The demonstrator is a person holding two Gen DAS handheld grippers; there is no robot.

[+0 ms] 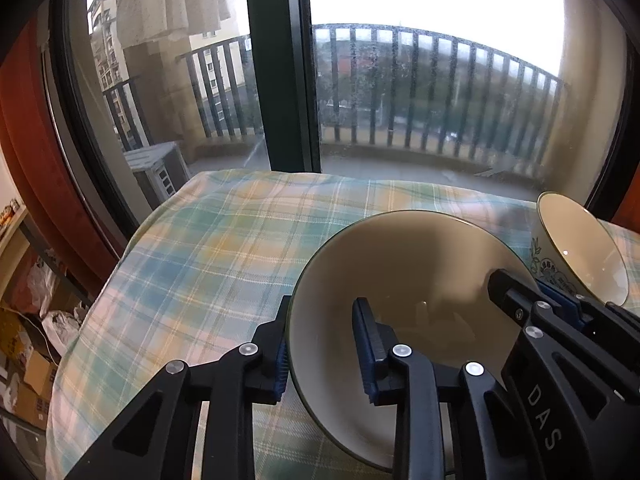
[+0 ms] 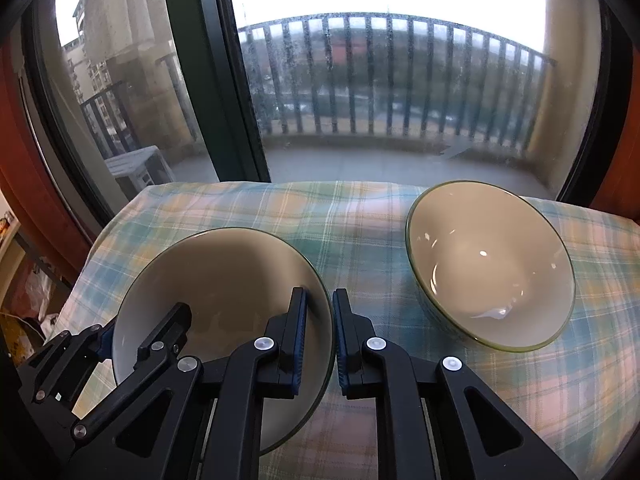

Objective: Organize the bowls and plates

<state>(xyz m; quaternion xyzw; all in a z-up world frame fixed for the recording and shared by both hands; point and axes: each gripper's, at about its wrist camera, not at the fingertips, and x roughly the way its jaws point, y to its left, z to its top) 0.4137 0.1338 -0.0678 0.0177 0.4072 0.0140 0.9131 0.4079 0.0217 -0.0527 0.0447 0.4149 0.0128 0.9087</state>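
Observation:
A cream bowl [image 1: 404, 272] with a dark rim sits on the plaid tablecloth [image 1: 208, 264]. My left gripper [image 1: 324, 320] is shut on its left rim, one pad inside and one outside. My right gripper [image 2: 320, 308] is shut on the same bowl [image 2: 224, 292] at its right rim. Each gripper also shows in the other's view: the right gripper [image 1: 528, 292] at the bowl's far side, the left gripper [image 2: 144, 324] at its left edge. A second cream bowl [image 2: 488, 264] with a flower pattern outside [image 1: 580, 248] stands free to the right, tilted in view.
The plaid tablecloth [image 2: 360, 216] covers a table that ends at a tall window [image 1: 400, 80] with a dark frame [image 1: 280, 64] and a balcony railing beyond. Boxes and bags [image 1: 28, 360] lie on the floor at the left, below the table edge.

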